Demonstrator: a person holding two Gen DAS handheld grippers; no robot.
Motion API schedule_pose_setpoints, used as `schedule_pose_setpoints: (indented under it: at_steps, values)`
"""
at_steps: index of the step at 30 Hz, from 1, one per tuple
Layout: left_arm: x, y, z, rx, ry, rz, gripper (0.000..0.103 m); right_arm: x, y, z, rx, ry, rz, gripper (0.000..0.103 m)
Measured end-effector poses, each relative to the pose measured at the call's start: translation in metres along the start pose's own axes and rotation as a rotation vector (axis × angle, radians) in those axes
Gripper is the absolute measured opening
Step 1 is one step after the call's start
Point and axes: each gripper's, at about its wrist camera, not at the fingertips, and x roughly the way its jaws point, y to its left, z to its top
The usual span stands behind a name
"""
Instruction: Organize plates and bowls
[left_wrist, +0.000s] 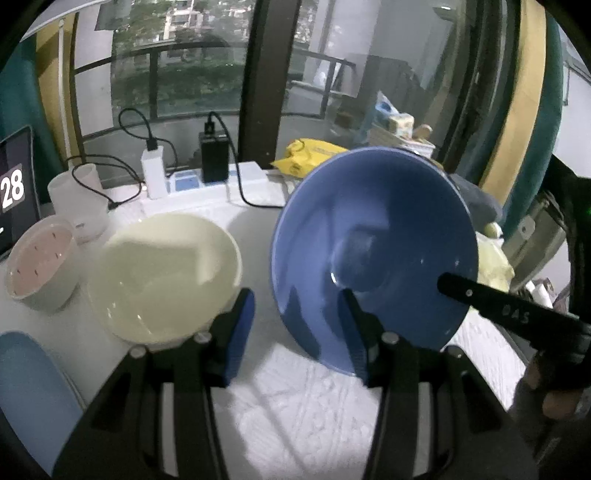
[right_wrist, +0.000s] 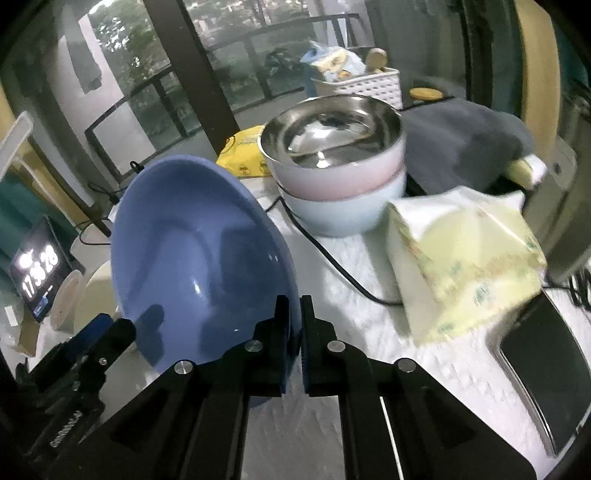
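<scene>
Far left on the bench (left_wrist: 295, 398), a pale blue plate (left_wrist: 26, 387) sits at the edge, with a small pink-lined bowl (left_wrist: 40, 266) behind it near the clock display (left_wrist: 14, 188); next along, the cream bowl (left_wrist: 166, 277) rests open-side up, touching nothing; the left tongs (left_wrist: 291, 332) hang just in front of it, jaws apart and empty, one pad near the cream rim, the other in front of the blue dish.

Centre stage now: the blue bowl-plate (right_wrist: 199, 258) is tipped steeply up on edge, its hollow facing left; the right tongs (right_wrist: 293, 332) are clamped on its rim, pads pressed either side of the thin lip; whether its lower edge touches the bench I cannot tell.

Further right, a steel-lined pink bowl (right_wrist: 332, 147) nests in a light blue bowl (right_wrist: 343, 210), a black cable (right_wrist: 332, 266) running past; then a tissue pack (right_wrist: 461, 258) and a dark tablet (right_wrist: 546, 369) at the far edge.

Reading the play: this looks like the carry step, the blue piece just gripped and bound for a stack; the next move likely calls for a firm pinch, levelling it out, and setting it squarely onto a matching piece, perhaps with the free left tongs steadying; the steep tilt risks a slip.
</scene>
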Motion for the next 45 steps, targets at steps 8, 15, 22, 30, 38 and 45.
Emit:
schedule_pose_setpoints:
  at_steps: [8,15,22,30,38,45]
  values:
    - [0.002,-0.019,-0.015,0.023,0.013,-0.014,0.047,-0.015,-0.03,-0.017,0.053,-0.004,0.012,0.007]
    - [0.017,-0.032,-0.022,0.049,0.047,-0.021,0.035,-0.012,-0.045,-0.025,0.087,0.012,0.009,0.012]
    - [0.021,-0.045,-0.026,0.076,0.067,-0.045,0.022,-0.016,-0.034,-0.031,0.043,-0.003,0.05,0.015]
    - [0.005,-0.045,-0.026,0.085,0.051,-0.046,0.022,-0.025,-0.025,-0.036,0.022,-0.019,0.032,0.015]
    - [-0.019,-0.034,-0.031,0.066,0.03,-0.052,0.022,-0.042,-0.009,-0.045,-0.001,-0.013,0.039,0.02]
    - [-0.04,-0.018,-0.044,0.041,0.014,-0.047,0.022,-0.054,0.01,-0.062,-0.022,-0.008,0.054,0.021]
